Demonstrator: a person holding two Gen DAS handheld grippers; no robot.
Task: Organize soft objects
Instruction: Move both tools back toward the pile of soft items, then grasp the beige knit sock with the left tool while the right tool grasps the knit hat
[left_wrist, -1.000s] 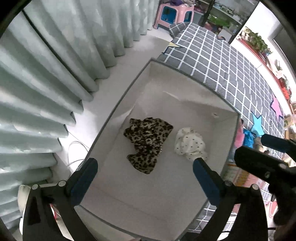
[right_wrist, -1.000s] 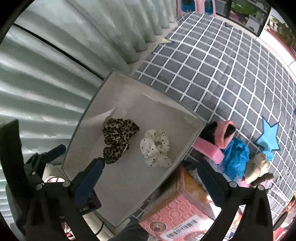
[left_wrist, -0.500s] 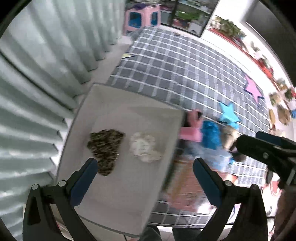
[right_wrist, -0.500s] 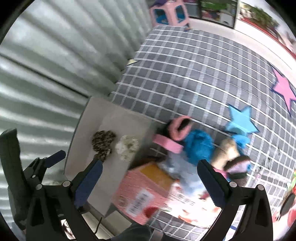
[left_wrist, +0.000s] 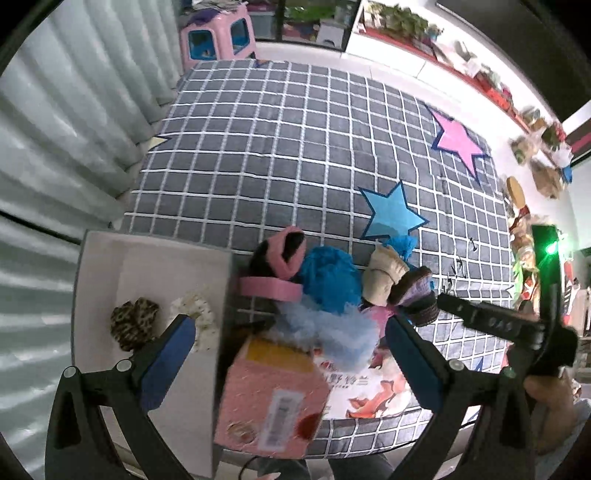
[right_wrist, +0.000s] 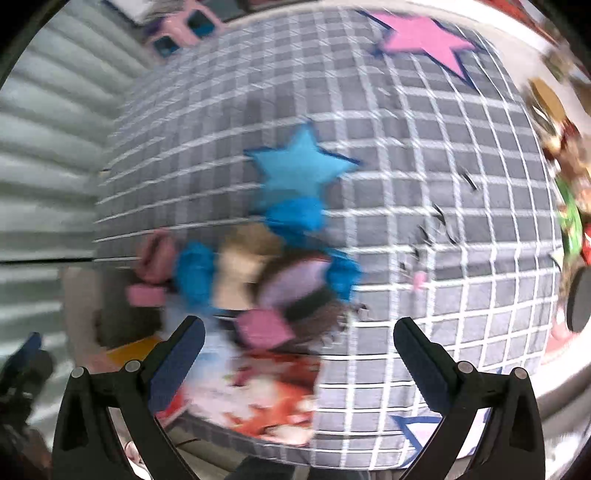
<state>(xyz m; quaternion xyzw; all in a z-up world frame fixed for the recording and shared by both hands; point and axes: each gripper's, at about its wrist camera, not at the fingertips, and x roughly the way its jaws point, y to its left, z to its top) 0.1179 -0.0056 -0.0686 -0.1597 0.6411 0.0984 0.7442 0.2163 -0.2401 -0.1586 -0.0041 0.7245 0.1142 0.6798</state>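
A white box (left_wrist: 147, 258) at the left of the left wrist view holds a leopard-print scrunchie (left_wrist: 133, 326) and a white dotted scrunchie (left_wrist: 195, 317). Right of it a pile of soft things lies on the checked mat: a pink-and-black band (left_wrist: 284, 254), a bright blue fluffy piece (left_wrist: 330, 277), a pale blue one (left_wrist: 332, 332), a beige sock (left_wrist: 384, 275) and a brown-purple one (left_wrist: 415, 295). My left gripper (left_wrist: 288, 334) hovers open above the pile. The right wrist view is blurred; my right gripper (right_wrist: 297, 336) is open over the same pile (right_wrist: 240, 273).
A pink carton (left_wrist: 273, 398) stands just right of the box, beside a picture book (left_wrist: 373, 384). The grey checked mat (left_wrist: 295, 147) carries a blue star (left_wrist: 391, 218) and a pink star (left_wrist: 458, 140). Curtains (left_wrist: 74, 129) hang left. Clutter lines the right edge.
Both views have swung right, away from the box and onto the pile on the mat. Both grippers stay open and hold nothing. The scrunchies have not moved in the box.
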